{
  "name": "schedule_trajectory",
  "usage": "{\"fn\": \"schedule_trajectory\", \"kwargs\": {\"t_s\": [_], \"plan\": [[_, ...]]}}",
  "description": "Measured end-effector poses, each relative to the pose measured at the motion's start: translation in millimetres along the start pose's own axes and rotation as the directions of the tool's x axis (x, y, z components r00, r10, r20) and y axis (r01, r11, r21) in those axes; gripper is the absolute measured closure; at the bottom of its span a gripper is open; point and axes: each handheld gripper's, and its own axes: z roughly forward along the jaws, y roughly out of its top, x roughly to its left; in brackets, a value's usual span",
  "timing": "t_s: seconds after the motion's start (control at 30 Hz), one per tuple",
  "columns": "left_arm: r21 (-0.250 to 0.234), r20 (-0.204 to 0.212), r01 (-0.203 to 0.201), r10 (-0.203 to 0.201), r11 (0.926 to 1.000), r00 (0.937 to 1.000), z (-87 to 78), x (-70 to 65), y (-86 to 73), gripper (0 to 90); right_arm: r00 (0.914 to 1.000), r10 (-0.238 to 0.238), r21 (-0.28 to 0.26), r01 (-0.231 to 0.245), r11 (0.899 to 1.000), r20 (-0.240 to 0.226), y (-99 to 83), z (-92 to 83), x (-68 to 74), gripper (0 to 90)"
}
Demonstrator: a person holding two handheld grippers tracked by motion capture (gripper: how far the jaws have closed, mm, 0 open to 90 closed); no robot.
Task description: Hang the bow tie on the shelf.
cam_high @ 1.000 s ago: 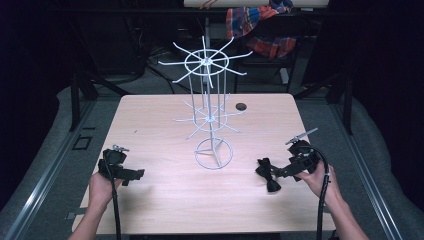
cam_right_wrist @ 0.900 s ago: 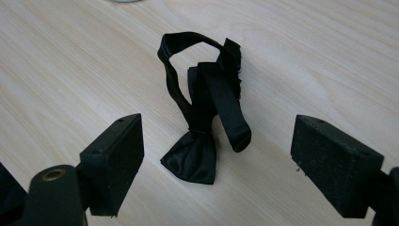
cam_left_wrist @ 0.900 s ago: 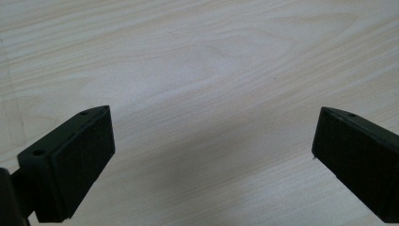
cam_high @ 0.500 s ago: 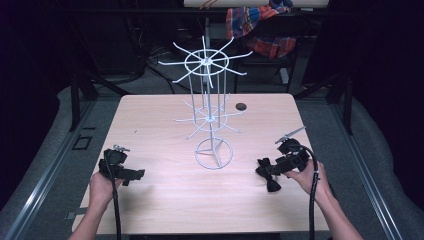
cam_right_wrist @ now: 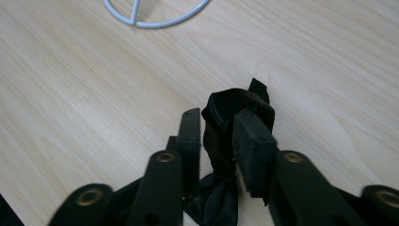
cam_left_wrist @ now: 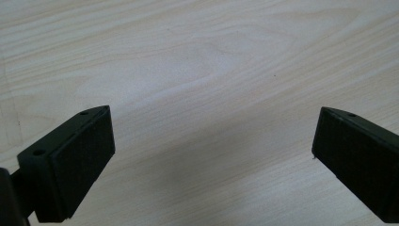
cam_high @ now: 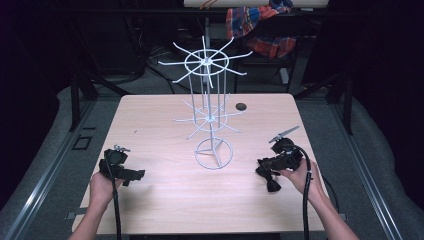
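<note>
Wire rack [cam_high: 209, 107] mid-table [cam_high: 150, 125]; black cloth [cam_high: 270, 180] right, near front.

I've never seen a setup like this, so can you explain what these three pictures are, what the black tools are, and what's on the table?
A person sits at a wooden table and holds a hand-operated two-jaw gripper in each hand. The high view looks down from above the person's side. The other two pictures come from small cameras riding on each gripper, looking along its black jaws.

On the table stands a white wire display rack with spoke-like hooks on two tiers and a ring base. A small dark round thing lies behind it.

The left gripper is open over bare wood. The right gripper has just been closing its jaws, and they now pinch a piece of black cloth that lies on the table.
</note>
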Motion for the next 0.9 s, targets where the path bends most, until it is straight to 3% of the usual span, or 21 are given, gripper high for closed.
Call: {"fn": "schedule_trajectory", "kwargs": {"t_s": [0.17, 0.9], "plan": [[0.0, 0.0, -0.001, 0.001, 1.0, 1.0, 0.0, -0.2, 0.0, 0.0, 1.0, -0.006, -0.003, 0.006, 1.0, 0.0, 0.0, 0.3, 0.2, 87.5], [-0.004, 0.0, 0.005, -0.005, 1.0, 1.0, -0.1, 0.3, -0.7, 0.0, 0.9981, -0.061, -0.116, 0.062, 0.991, 0.01, 15.4, -29.6, 5.6, 89.4]]}}
